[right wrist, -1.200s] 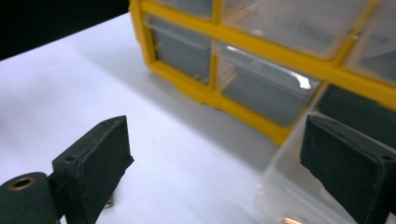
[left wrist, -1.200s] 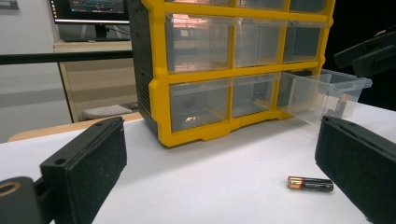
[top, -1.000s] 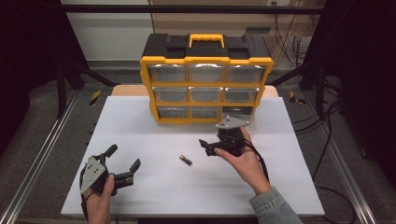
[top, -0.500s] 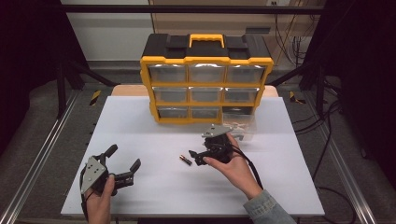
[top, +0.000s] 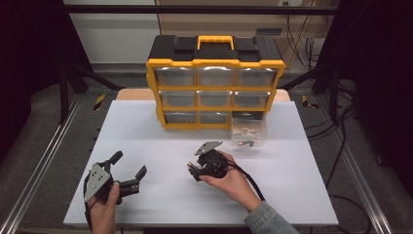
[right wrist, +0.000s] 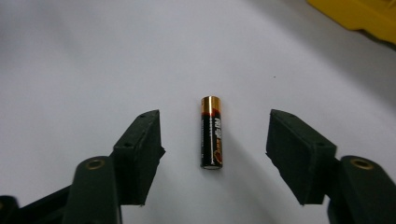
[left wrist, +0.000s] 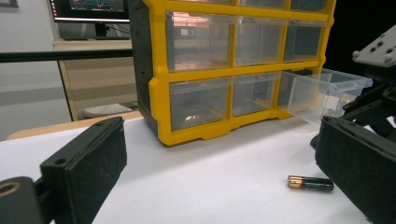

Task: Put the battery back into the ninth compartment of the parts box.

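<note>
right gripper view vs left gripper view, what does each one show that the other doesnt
Right gripper view alone: the right gripper's own open jaws straddling the battery, not touching it, and the label's lettering.

Left gripper view alone: the yellow drawer cabinet, its pulled-out clear drawer, and the left gripper's wide-open jaws.

Both: the battery lying flat on the white table.

White table (top: 146, 122), yellow drawer organizer (top: 214, 80), clear drawer (top: 249, 131), battery (right wrist: 211, 132)
</note>
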Demonstrator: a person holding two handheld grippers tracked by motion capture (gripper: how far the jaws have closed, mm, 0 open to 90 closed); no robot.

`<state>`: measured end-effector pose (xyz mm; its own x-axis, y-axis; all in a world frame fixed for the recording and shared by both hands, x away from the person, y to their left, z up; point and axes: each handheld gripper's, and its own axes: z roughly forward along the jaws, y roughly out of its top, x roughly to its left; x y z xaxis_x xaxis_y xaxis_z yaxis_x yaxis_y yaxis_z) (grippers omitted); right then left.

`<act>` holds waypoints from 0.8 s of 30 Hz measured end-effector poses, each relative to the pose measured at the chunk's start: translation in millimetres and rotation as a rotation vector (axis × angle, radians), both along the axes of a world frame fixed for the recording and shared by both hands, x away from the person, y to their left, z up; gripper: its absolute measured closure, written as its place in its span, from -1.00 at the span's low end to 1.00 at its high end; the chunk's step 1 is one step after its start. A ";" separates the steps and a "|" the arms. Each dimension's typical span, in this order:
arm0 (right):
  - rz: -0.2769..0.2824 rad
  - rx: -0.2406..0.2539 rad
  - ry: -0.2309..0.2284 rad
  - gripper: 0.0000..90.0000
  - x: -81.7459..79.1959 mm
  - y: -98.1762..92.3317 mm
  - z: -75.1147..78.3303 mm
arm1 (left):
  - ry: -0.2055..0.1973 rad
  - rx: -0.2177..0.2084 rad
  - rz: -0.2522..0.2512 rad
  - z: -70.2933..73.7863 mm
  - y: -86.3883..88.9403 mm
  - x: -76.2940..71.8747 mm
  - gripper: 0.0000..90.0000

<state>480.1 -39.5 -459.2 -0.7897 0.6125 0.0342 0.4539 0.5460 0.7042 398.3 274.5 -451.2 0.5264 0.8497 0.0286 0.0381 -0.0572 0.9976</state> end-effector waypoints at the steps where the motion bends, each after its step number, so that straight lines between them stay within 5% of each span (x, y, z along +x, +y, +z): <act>1: 0.003 -0.008 0.007 -0.16 0.7 1.5 -1.9 | 0.000 0.002 -0.002 0.0 -0.2 0.1 -0.96; 24: 0.034 -0.069 0.017 0.55 9.3 13.2 -18.1 | 0.001 0.013 -0.006 0.3 -1.6 0.3 -0.95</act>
